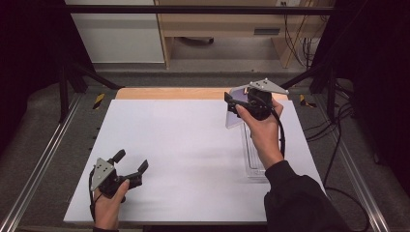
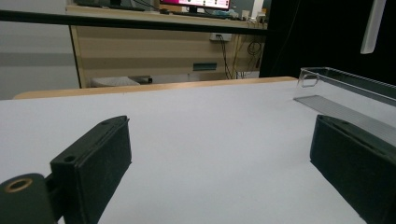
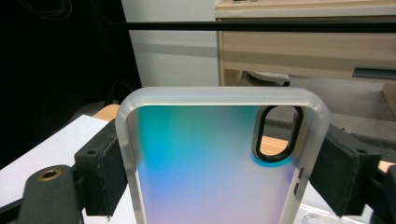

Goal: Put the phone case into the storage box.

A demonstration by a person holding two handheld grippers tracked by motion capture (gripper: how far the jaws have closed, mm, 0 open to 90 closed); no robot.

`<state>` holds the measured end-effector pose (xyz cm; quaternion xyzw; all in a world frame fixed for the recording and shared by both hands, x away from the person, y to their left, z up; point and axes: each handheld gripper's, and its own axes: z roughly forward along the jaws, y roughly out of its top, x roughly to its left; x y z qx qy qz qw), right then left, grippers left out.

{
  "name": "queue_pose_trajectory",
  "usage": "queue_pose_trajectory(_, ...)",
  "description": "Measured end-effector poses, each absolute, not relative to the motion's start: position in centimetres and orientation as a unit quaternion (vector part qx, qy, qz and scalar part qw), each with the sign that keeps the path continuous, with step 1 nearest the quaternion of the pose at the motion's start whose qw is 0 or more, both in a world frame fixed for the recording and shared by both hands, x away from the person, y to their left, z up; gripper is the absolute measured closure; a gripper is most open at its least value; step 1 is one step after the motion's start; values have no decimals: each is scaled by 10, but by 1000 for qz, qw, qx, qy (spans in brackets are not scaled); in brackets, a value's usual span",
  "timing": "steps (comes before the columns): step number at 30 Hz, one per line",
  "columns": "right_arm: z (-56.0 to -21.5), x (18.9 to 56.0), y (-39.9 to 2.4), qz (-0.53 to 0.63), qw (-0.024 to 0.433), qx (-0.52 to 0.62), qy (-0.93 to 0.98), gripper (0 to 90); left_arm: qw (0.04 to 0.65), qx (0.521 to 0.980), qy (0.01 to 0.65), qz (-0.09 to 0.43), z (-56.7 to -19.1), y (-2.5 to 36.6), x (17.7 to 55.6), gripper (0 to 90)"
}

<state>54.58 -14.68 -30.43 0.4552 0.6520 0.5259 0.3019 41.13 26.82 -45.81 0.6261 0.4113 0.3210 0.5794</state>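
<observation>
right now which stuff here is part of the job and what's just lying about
In the job:
- phone case, clamped across its sides by the right tongs, lifted off the table
- clear plastic tray
- left tongs, open, holding nothing

Lying about:
- cables behind the table
- wooden desk

Even overhead light brightens the white table (image 1: 193,154); surroundings fall dark, and close-up views look slightly soft.
</observation>
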Motion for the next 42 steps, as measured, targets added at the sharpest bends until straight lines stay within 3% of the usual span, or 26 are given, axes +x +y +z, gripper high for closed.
queue_pose_trajectory(17, -302, 560, -172, 505, 337, 475, 637, 176, 575, 637, 401, 320, -460, 267, 414, 25)
queue_pose_trajectory(42, -329, 591, -209, 470, 368, 539, 594, 175, 575, 638, 404, 315, -460, 266, 415, 25)
